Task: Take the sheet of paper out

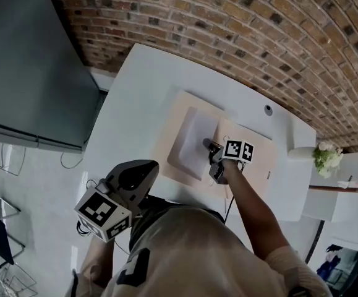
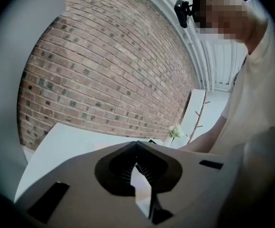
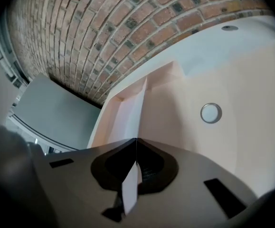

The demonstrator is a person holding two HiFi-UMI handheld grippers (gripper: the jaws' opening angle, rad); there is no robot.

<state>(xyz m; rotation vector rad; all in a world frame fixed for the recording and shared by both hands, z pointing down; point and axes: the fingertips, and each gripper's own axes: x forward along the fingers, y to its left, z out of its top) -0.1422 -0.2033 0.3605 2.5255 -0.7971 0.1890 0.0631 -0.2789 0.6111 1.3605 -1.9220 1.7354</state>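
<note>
Head view puts the white desk (image 1: 129, 116) mid-frame, with a brick wall (image 1: 228, 17) along the top and a grey cabinet (image 1: 30, 60) filling the upper left. White flowers (image 1: 327, 155) stand at the right edge, and a round cap (image 1: 268, 110) sits in the desk towards the wall. An open beige folder (image 1: 182, 107) lies on the desk, and the sheet (image 1: 191, 142) lies in it at frame centre. My right hand-held gripper (image 1: 207, 145) is at the sheet's right edge. Its marker cube (image 1: 239, 150) and my arm cover part of the folder's right side. Right gripper view shows the jaws closed together, pinching the sheet's edge at their tips, with a snap button (image 3: 211, 113) to the right. My left hand-held gripper (image 1: 148, 169) hangs at lower left by the desk's near edge, jaws closed on nothing. The only print I can make out is the black-and-white square markers.
</note>
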